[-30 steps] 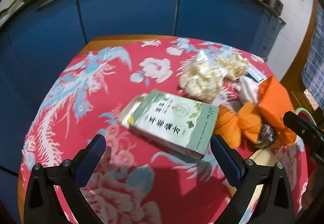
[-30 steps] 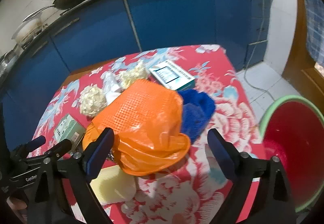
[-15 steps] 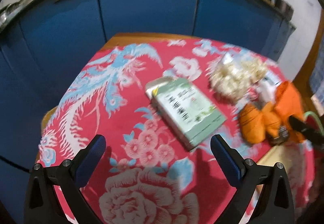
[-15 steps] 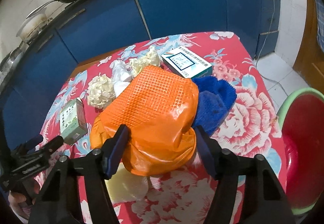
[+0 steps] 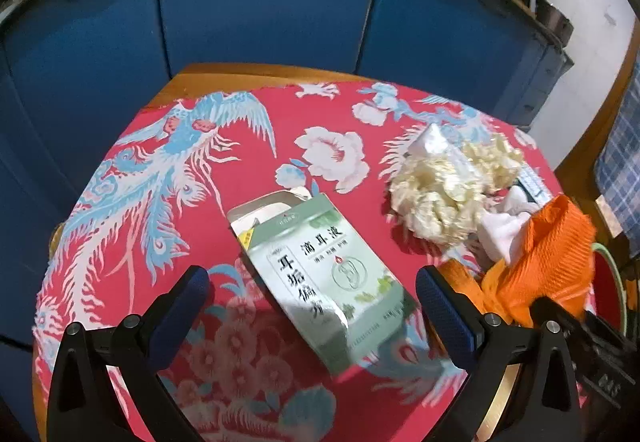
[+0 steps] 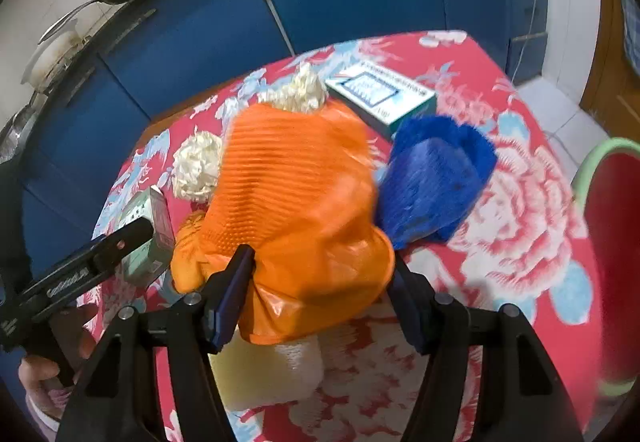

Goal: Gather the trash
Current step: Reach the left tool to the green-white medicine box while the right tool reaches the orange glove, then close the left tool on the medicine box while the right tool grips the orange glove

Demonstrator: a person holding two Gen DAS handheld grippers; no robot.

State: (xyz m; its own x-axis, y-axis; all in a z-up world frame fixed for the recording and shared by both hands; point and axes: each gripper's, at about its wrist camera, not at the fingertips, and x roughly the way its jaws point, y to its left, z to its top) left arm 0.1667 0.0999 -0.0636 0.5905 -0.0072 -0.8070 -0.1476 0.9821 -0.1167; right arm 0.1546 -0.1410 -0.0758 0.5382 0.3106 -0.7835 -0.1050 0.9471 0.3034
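The right tongs (image 6: 320,282) are closed around the near edge of the orange bag (image 6: 292,202), its crumpled plastic pinched between the two blue pads. This bag is the landmark: it sits in the middle of the bench (image 6: 520,202), which wears a red cloth printed with flowers and birds. Just right of the bag lies a blue mesh bag (image 6: 436,178), touching it. Behind the bag, a white-and-teal box (image 6: 380,94) lies flat, and a crumpled cream wad (image 6: 300,92) peeks over the bag's far edge. A second cream wad (image 6: 196,166) rests at the bag's left. Under the bag's near edge, a pale yellow sponge (image 6: 272,374) shows. Far right of the bag, off the bench, stands a red bin with a green rim (image 6: 616,242).

The left tongs (image 5: 312,302) are spread wide, hovering over a pale green carton (image 5: 320,274) with Chinese print, which lies flat on the cloth left of the orange bag (image 5: 548,254), with its far flap open. Neither pad touches the carton.
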